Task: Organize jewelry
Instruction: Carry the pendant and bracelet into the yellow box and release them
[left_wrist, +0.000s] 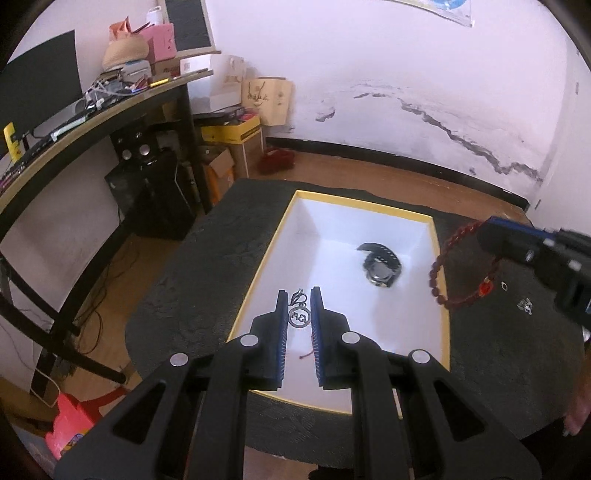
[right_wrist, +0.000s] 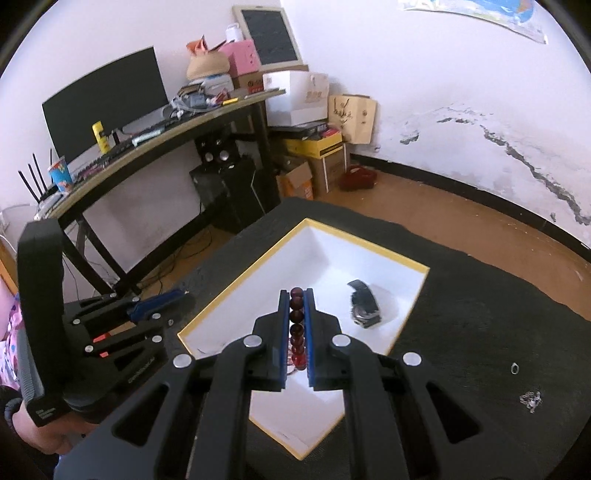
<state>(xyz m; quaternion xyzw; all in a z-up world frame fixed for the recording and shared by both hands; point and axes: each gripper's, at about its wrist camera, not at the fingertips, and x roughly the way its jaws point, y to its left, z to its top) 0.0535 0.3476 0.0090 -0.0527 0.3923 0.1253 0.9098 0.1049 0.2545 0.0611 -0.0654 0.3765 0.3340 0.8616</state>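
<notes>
A white box with a yellow rim (left_wrist: 439, 266) (right_wrist: 236, 284) lies open on a dark mat. A black watch (left_wrist: 380, 267) (right_wrist: 364, 306) lies inside it. My left gripper (left_wrist: 299, 295) hangs over the box, open, with a silver round pendant (left_wrist: 299, 317) on a red cord lying in the box between its fingers. My right gripper (right_wrist: 296, 293) is shut on a dark red bead bracelet (right_wrist: 296, 325), which hangs beside the box's right rim in the left wrist view (left_wrist: 443, 280). The right gripper (left_wrist: 491, 236) shows at the right edge of the left wrist view.
A small silver ring (right_wrist: 514, 367) (left_wrist: 504, 285) and a silver chain piece (right_wrist: 530, 400) (left_wrist: 525, 305) lie on the dark mat (right_wrist: 480, 314) right of the box. A desk with a monitor (right_wrist: 107, 99) and stacked boxes (right_wrist: 314, 147) stand to the left and behind.
</notes>
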